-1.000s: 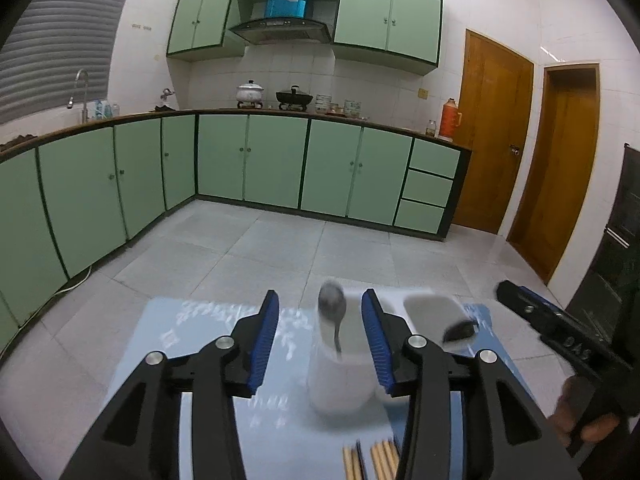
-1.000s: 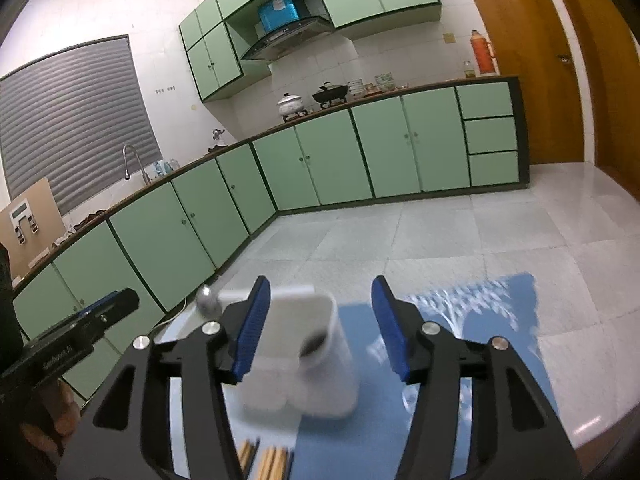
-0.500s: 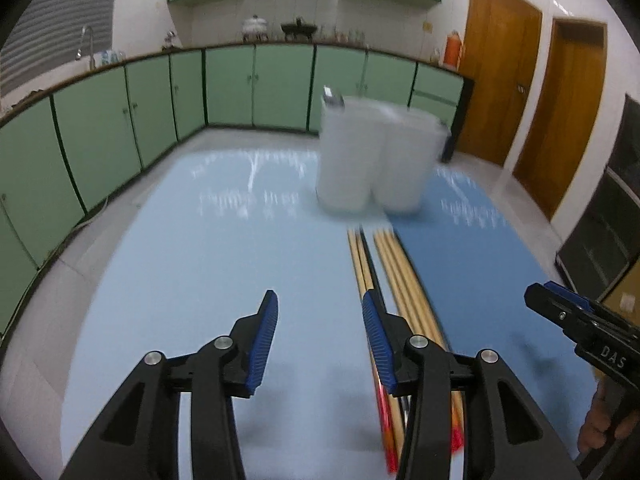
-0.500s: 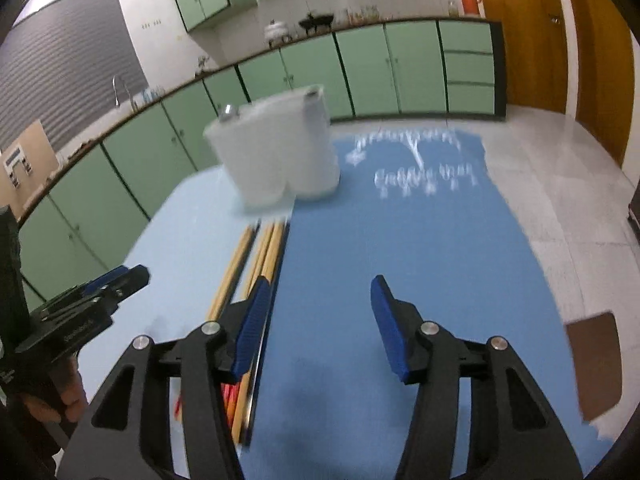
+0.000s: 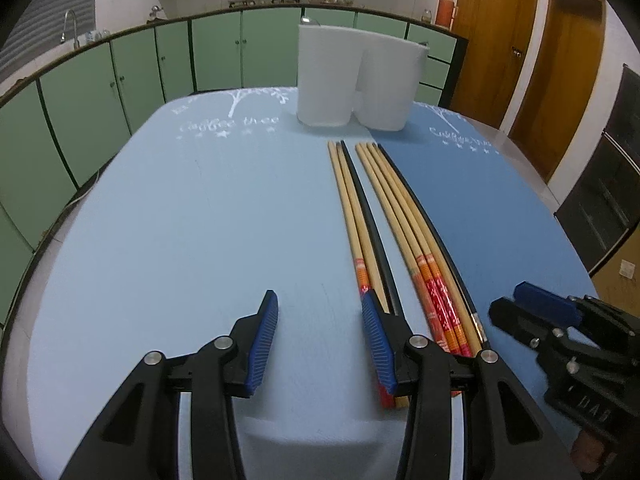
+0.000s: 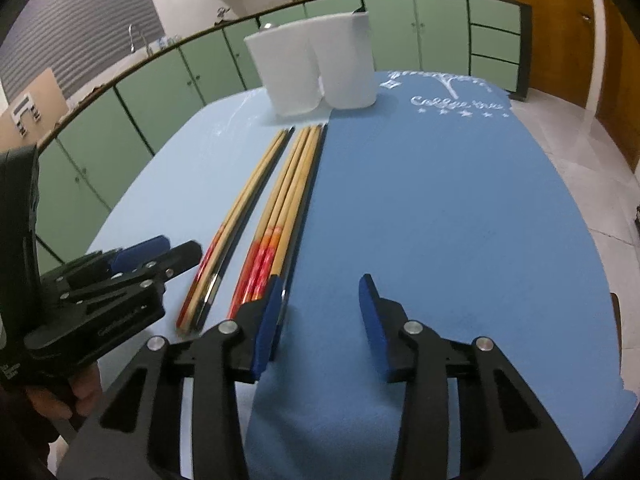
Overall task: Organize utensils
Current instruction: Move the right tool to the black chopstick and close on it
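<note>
Several wooden and black chopsticks (image 5: 384, 216) lie in two bunches along the seam of two blue mats, also in the right wrist view (image 6: 280, 208). A white twin-cup holder (image 5: 352, 80) stands at the far end, also in the right wrist view (image 6: 312, 68); a spoon tip (image 5: 308, 21) pokes out of its left cup. My left gripper (image 5: 320, 332) is open and empty, low over the light mat just left of the chopsticks' near ends. My right gripper (image 6: 320, 312) is open and empty, just right of them over the dark mat.
The light blue mat (image 5: 180, 220) and the dark blue mat (image 6: 460, 200) cover the table. Green kitchen cabinets (image 5: 120, 80) ring the room behind, with brown doors (image 5: 492, 40) at the right. The table's edges fall away on both sides.
Both grippers have pulled back from the holder and dropped low toward the near end of the table. The chopsticks now lie in full view between them. Both stayed open.
</note>
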A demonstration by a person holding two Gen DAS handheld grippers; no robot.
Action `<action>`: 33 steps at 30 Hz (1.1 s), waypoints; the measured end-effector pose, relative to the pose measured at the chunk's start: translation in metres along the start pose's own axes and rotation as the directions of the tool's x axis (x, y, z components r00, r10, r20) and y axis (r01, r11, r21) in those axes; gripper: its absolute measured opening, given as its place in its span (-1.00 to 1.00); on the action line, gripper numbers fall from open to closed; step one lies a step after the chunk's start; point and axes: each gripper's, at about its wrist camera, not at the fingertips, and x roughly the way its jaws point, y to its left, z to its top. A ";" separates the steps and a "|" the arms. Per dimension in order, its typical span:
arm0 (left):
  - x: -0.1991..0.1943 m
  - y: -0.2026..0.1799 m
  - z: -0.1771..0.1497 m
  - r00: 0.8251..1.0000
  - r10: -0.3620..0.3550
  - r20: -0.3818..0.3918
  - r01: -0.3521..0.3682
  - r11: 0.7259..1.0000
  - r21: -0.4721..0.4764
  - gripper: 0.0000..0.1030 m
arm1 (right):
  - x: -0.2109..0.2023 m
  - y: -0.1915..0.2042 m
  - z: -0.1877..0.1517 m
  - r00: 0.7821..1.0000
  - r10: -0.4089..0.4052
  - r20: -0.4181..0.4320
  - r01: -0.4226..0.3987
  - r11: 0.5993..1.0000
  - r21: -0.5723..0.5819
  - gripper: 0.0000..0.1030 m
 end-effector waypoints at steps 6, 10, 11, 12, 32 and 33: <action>-0.003 -0.004 0.000 1.000 -0.019 0.002 0.019 1.000 0.007 -0.16 | 0.004 0.009 -0.003 1.000 -0.008 -0.012 0.007 0.999 -0.033 -0.31; -0.004 -0.007 -0.001 1.000 -0.024 0.003 0.024 1.000 0.009 -0.16 | 0.004 0.013 -0.003 1.000 -0.016 -0.013 0.015 0.999 -0.052 -0.32; -0.004 -0.007 -0.001 1.000 -0.020 0.005 0.020 1.000 0.009 -0.16 | 0.003 0.013 -0.003 0.999 -0.030 -0.011 0.029 0.998 -0.059 -0.32; -0.004 -0.006 -0.002 1.000 -0.016 0.006 0.016 1.000 0.008 -0.16 | 0.004 0.012 -0.002 0.999 -0.037 -0.011 0.036 0.997 -0.062 -0.32; -0.032 -0.001 -0.022 0.999 0.008 0.038 -0.007 1.000 -0.016 -0.16 | -0.017 0.001 -0.025 1.000 0.012 0.008 -0.011 1.000 -0.005 -0.47; -0.031 -0.001 -0.024 0.999 0.011 0.038 -0.010 1.000 -0.018 -0.16 | -0.017 0.002 -0.025 1.000 0.010 0.009 -0.010 1.000 -0.005 -0.48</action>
